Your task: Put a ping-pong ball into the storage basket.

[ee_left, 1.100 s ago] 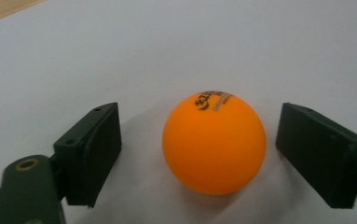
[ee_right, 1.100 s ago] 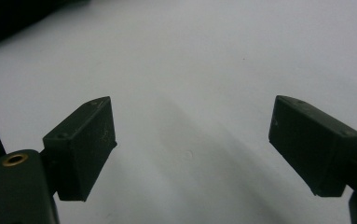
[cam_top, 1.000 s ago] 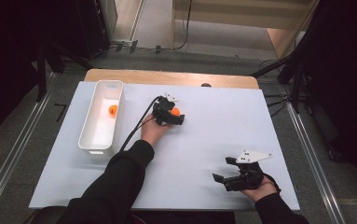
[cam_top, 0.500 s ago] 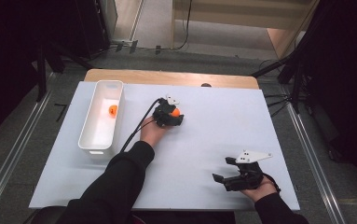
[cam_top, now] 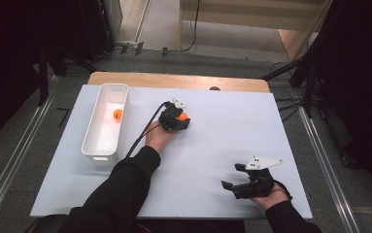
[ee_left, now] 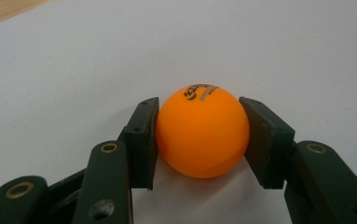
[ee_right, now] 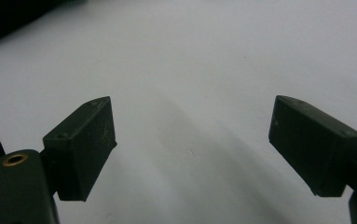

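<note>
Two orange balls are seen from above. One ball [ee_left: 202, 131] is clamped between the pads of the left tongs [cam_top: 177, 118], near the middle of the white desk [cam_top: 222, 131], resting on or just above its surface. The other ball [cam_top: 118, 115] lies inside the white bin [cam_top: 94, 148], at nine o'clock from the left tongs. The right tongs [cam_top: 233, 185] are held at five o'clock on the desk, well apart from both balls, their jaws spread wide with nothing between them.
</note>
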The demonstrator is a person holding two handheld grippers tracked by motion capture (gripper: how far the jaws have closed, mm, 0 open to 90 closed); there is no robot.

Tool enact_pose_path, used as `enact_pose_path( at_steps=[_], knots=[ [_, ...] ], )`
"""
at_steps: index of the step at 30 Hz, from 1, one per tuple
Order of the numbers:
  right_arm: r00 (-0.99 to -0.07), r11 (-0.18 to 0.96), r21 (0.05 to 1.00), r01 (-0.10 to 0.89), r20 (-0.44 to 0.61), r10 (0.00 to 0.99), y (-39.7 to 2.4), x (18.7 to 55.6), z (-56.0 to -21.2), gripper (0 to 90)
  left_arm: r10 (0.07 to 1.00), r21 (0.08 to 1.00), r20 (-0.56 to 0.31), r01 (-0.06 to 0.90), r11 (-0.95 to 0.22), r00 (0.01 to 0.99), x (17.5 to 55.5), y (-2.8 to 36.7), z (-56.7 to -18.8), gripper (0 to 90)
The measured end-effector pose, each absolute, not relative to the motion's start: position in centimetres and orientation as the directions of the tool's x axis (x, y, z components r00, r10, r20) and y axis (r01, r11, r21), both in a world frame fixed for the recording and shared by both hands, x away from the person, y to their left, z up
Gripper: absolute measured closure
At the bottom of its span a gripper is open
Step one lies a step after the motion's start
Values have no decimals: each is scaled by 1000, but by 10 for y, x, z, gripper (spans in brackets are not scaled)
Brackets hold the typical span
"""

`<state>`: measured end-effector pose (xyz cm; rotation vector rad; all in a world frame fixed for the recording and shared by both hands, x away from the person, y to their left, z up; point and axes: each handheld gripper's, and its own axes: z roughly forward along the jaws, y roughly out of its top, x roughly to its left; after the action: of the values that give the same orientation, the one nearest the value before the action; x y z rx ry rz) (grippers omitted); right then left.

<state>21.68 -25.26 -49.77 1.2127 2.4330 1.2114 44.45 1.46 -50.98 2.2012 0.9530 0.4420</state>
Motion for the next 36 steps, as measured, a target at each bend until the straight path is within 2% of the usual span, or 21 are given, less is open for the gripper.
enact_pose_path(
  at_steps=[6,9,22,25,36],
  knots=[
    [-656,342,728,594,193,729,-252,217,-498,132,744,700,24,520,-490,668,445,17,-506,508],
    [-655,342,727,595,193,730,-252,217,-498,132,746,700,-18,541,-466,666,445,21,-500,507],
    [-655,342,722,601,200,729,-252,217,-498,132,730,696,-80,562,-447,679,433,25,-479,507],
    [-655,341,723,601,200,729,-252,217,-498,131,718,691,-67,551,-468,693,428,24,-476,507],
    [-656,344,723,600,198,728,-252,217,-499,131,677,683,-111,550,-480,728,411,25,-463,507]
  ],
)
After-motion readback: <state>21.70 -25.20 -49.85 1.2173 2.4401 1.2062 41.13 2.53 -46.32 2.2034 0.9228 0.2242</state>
